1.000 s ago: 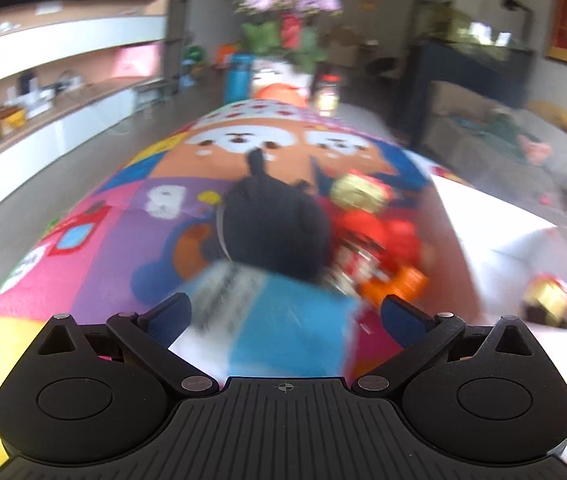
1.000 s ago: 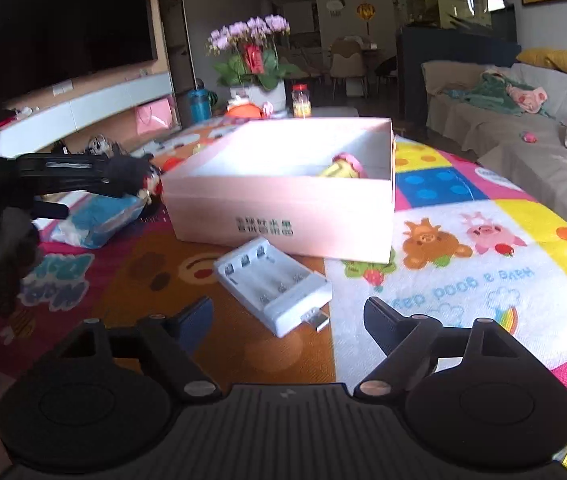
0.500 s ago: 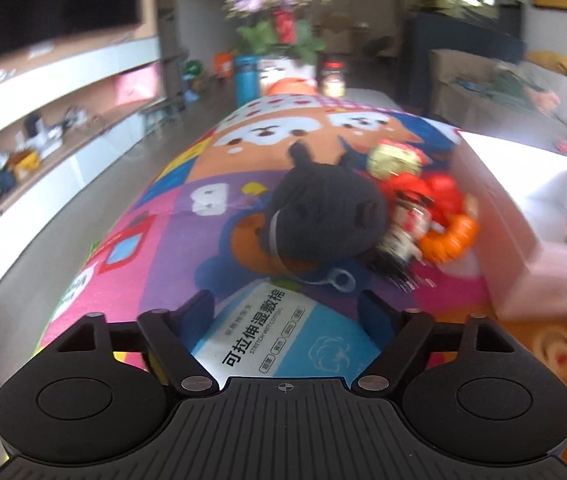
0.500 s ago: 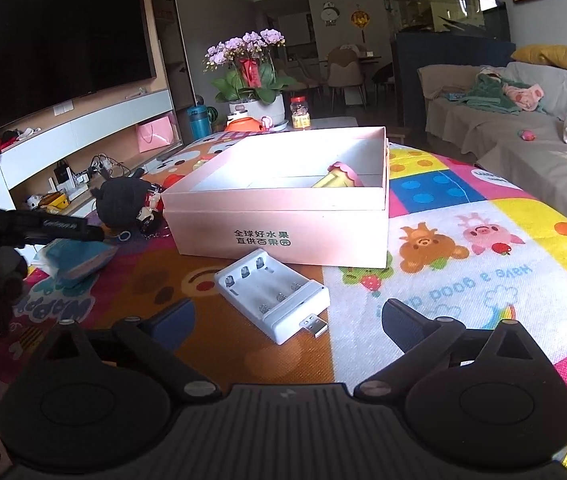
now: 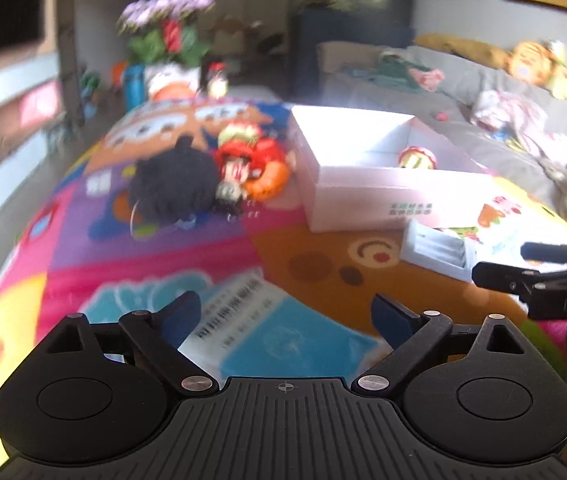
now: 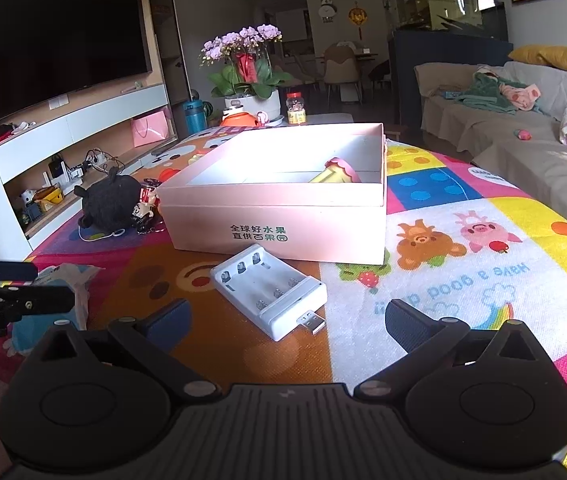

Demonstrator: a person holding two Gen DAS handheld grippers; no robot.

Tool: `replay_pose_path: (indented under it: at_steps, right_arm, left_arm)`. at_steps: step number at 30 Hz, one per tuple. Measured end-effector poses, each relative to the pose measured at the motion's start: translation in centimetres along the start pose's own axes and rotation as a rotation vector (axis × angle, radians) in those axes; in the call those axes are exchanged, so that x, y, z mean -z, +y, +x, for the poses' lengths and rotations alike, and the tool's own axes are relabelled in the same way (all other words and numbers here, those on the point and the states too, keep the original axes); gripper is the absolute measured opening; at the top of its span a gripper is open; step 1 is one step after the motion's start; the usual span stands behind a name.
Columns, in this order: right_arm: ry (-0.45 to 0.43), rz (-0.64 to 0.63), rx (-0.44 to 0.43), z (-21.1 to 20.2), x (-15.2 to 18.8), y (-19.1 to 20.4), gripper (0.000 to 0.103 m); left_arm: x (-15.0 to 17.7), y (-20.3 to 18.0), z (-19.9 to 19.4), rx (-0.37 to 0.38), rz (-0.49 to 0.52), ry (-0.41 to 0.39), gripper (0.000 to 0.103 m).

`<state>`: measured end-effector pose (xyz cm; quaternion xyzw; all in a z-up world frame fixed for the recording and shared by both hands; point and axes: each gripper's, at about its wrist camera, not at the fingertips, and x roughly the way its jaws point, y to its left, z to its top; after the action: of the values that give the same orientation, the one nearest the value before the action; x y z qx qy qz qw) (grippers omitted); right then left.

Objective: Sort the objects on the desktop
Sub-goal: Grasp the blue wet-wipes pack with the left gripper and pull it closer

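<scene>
While the left hand-held gripper (image 5: 281,316), its jaws just reopened, straddles the blue wipes packet (image 5: 279,332), the open right hand-held gripper (image 6: 287,320) faces the white battery charger (image 6: 269,290), lying diagonally just ahead, before the pink box (image 6: 279,224).

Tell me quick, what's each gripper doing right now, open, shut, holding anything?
Left gripper: jaws open, just widened again; the blue-and-white packet lies between them, not pinched.
Right gripper: jaws open, just widened, holding nothing; the white battery charger lies just ahead.
</scene>
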<state>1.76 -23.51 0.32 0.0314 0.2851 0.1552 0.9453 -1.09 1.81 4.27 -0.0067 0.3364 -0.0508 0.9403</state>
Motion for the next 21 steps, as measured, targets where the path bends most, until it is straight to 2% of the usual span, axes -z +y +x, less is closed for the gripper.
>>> replay_pose_path:
  at_steps: [4, 7, 12, 15, 18, 21]
  right_arm:
    - [-0.010, 0.004, 0.015, -0.1, 0.1, 0.0, 0.103]
    - [0.000, 0.004, 0.014, 0.0, 0.0, 0.0, 0.103]
    - [0.144, -0.012, -0.027, 2.0, -0.4, 0.1, 0.103]
    - [0.174, -0.059, 0.019, 2.9, -0.6, 0.2, 0.103]
    - [0.153, -0.119, 0.110, 3.4, -1.1, -0.1, 0.103]
    - [0.095, -0.161, 0.280, 3.5, -1.5, -0.7, 0.103]
  left_arm:
    - [0.5, 0.0, -0.7, -0.076, -0.030, -0.008, 0.098]
    - [1.4, -0.1, -0.8, -0.114, 0.015, 0.004, 0.100]
    - [1.9, 1.1, -0.2, -0.149, 0.010, 0.018, 0.102]
    - [1.9, 1.7, -0.1, -0.172, 0.023, 0.003, 0.102]
    - [1.9, 2.4, -0.1, -0.158, 0.002, 0.009, 0.102]
    - [1.7, 3.1, 0.2, -0.049, -0.063, 0.050, 0.102]
